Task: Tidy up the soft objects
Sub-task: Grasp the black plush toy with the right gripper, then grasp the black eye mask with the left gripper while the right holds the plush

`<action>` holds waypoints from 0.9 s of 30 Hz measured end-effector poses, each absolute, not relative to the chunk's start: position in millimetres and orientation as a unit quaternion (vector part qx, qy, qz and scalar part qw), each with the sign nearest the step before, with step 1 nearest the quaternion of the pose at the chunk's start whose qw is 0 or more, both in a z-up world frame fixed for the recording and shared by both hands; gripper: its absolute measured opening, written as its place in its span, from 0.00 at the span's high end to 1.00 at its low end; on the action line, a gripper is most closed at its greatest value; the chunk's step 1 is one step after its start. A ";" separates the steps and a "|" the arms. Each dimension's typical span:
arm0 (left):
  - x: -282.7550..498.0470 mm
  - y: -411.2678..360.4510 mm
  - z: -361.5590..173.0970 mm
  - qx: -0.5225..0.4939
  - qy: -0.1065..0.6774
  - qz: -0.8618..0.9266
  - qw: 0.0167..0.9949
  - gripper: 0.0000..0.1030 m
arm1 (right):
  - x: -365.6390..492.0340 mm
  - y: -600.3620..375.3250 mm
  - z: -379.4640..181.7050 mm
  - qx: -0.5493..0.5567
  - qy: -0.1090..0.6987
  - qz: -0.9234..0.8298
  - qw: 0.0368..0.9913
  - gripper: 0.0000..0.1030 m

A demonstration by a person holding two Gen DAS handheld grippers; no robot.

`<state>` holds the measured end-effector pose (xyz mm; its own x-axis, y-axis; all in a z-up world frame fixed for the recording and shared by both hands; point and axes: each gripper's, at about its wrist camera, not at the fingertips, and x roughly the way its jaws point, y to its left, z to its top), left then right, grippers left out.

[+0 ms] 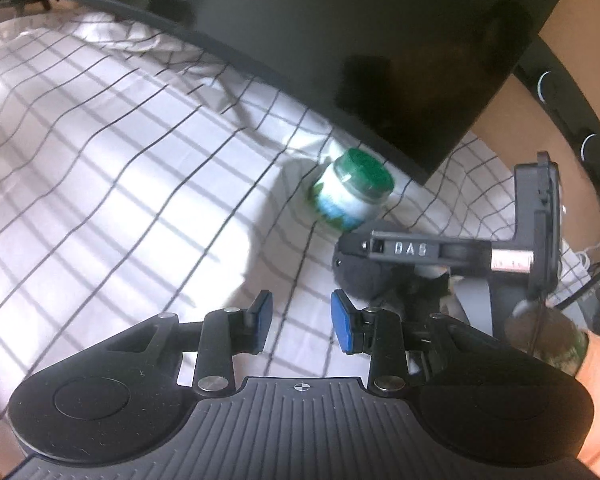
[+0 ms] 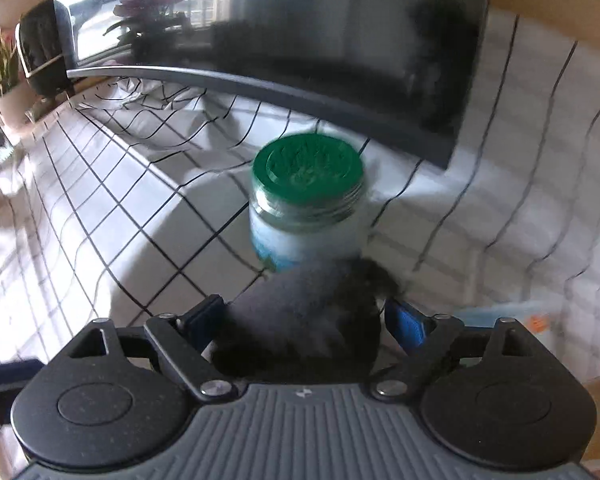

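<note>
A dark fuzzy soft toy [image 2: 300,320] lies on the white checked cloth [image 2: 112,208] between the fingers of my right gripper [image 2: 304,304]. Its jaws stand wide, and a thin gap shows at the right pad [image 2: 404,324], so it is open around the toy. Just beyond stands a jar with a green lid [image 2: 308,200]. In the left wrist view the same toy [image 1: 356,276] sits under the right gripper [image 1: 364,256], near the jar [image 1: 352,188]. My left gripper [image 1: 300,308] hovers over the cloth to the toy's left, open, with nothing between its blue pads.
A large dark screen [image 1: 340,40] leans over the far side of the cloth, close behind the jar. A power strip [image 1: 596,148] and cables lie at the right. A person's hand [image 1: 596,380] holds the left gripper. Potted plants [image 2: 4,72] stand far left.
</note>
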<state>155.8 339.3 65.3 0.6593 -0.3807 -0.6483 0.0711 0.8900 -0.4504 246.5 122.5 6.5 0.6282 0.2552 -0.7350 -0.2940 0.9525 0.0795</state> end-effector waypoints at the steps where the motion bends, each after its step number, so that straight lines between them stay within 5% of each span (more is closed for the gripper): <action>1: 155.0 342.6 62.7 -0.197 0.397 -0.124 0.888 0.65 | 247.6 122.9 4.5 -0.018 0.407 0.152 0.900 0.15; 6: 158.8 346.1 54.3 -0.202 0.411 -0.122 0.881 0.65 | 240.8 127.6 7.0 -0.035 0.399 0.160 0.902 0.25; 19: 194.5 293.1 48.0 -0.198 0.426 -0.197 0.860 0.65 | 122.6 52.5 93.9 -0.059 0.265 0.127 0.954 0.26; 27: 210.3 232.9 38.7 -0.187 0.451 -0.244 0.838 0.65 | 97.9 0.3 48.2 -0.076 0.314 0.031 0.946 0.26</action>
